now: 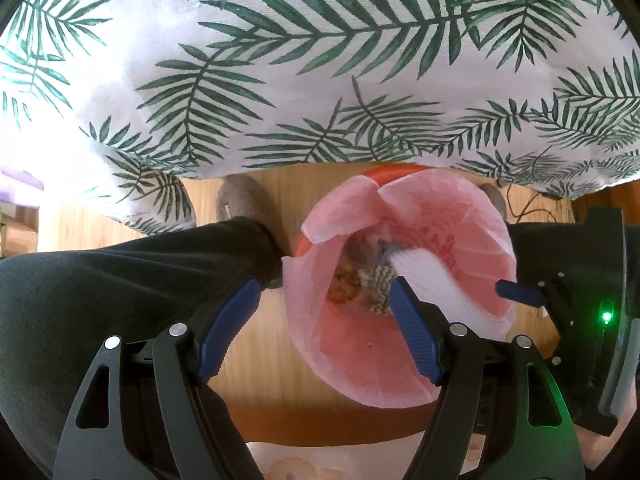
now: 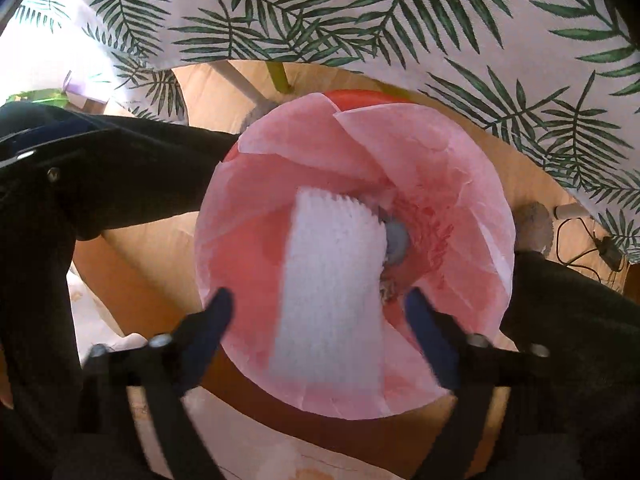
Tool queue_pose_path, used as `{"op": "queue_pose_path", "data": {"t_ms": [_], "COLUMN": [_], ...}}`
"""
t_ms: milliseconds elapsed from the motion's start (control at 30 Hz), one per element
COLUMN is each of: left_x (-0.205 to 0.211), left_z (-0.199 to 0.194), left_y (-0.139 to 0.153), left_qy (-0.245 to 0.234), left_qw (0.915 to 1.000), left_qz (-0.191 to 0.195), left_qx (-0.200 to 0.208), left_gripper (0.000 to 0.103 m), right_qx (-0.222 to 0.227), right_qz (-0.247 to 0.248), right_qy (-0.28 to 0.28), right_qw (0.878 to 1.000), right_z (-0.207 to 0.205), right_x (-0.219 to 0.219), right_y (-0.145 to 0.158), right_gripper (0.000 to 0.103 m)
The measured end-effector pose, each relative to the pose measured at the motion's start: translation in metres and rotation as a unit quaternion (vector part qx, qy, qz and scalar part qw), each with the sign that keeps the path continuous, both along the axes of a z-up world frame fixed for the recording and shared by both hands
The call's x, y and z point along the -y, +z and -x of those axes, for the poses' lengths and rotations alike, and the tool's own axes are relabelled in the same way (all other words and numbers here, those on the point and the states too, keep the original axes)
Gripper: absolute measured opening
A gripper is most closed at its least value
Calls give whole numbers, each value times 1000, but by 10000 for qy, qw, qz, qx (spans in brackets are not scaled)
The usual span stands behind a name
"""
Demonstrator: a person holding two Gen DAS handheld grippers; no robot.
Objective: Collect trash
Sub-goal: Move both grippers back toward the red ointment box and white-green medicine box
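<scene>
Jaws of the left gripper [image 1: 324, 328] are standing wide and empty over the bin liner's [image 1: 340, 356] left rim; right gripper [image 2: 320, 320] is gaping directly above the white paper towel [image 2: 332, 280], lying lengthwise inside the bin.

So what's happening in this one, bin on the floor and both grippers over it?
A person holds both grippers above a red bin lined with a pink bag. The right gripper is open, with a white paper towel loose below it, falling or lying in the bag on other trash. The left gripper hangs open and empty beside the bin, next to a table under a leaf-print tablecloth.
</scene>
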State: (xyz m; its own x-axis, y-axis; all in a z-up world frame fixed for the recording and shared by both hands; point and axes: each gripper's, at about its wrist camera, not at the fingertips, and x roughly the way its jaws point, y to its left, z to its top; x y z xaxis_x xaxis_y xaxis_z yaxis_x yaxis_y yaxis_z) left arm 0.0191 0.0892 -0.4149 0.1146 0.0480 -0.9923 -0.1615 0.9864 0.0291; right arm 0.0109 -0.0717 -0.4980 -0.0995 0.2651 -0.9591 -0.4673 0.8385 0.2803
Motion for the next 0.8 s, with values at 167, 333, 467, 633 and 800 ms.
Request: {"op": "queue_pose_path", "data": {"t_ms": [167, 333, 467, 633, 800], "left_x": [4, 17, 29, 21, 20], "left_z": [1, 5, 10, 17, 32], "left_y": [3, 19, 38, 61, 113], "left_qy": [-86, -347, -769, -773, -776], "left_qw": [9999, 9983, 9936, 9944, 9855], "left_qz": [-39, -141, -513, -167, -336], "left_qx": [86, 439, 644, 697, 1470], "left_gripper": [72, 72, 76, 78, 97], "right_qx": [123, 868, 1080, 1168, 1600], "right_qz": [126, 431, 501, 718, 727], "right_qy": [-166, 82, 186, 128, -99], "right_qw": [9997, 9953, 9927, 9905, 9844], "right_z": [-1, 6, 10, 10, 16], "right_x": [5, 5, 13, 30, 45], "right_y": [-2, 19, 43, 78, 122], "right_gripper": [96, 96, 96, 98, 98]}}
